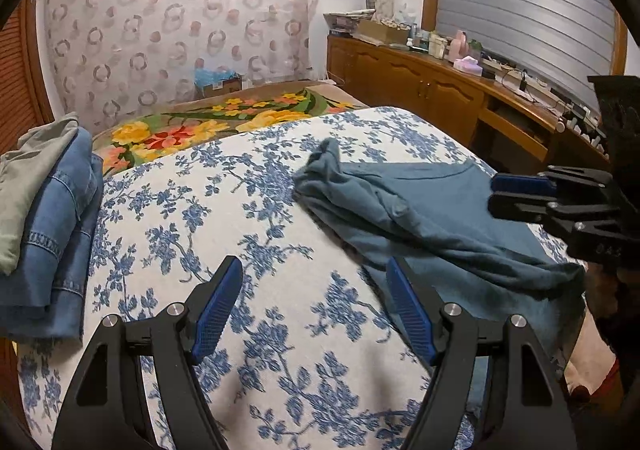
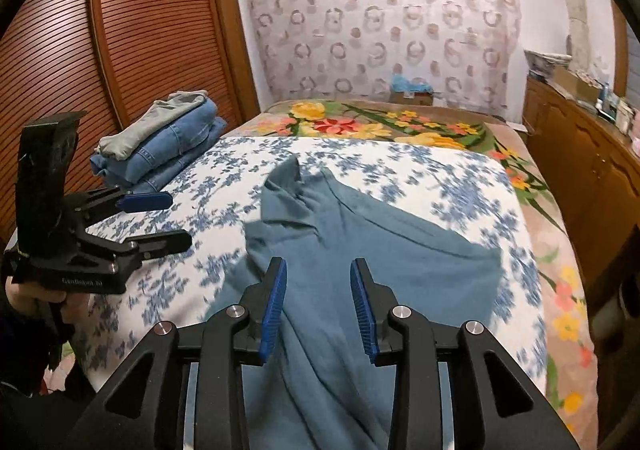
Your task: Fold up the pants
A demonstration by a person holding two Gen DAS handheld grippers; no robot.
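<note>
The right gripper (image 2: pixel 318 304) hovers over teal pants (image 2: pixel 360 258), its jaws parted and clear of the cloth; the near end of the pants runs under the gripper and out of view. The left gripper (image 1: pixel 314 308), jaws spread wide and holding nothing, hangs over the blue-flowered bedspread (image 1: pixel 208 209), with the pants just to its right, rumpled and partly folded over. Only part of the hand (image 2: pixel 38 296) on the left gripper's handle shows. Farther left sits a stack of folded jeans (image 1: pixel 60 217) under a grey-green garment (image 1: pixel 28 185). Beyond lie a bright floral blanket (image 2: pixel 380 125), a ring-patterned curtain (image 2: pixel 380 17) and a cluttered wooden sideboard (image 1: pixel 420 77), its small items too blurred to identify.
</note>
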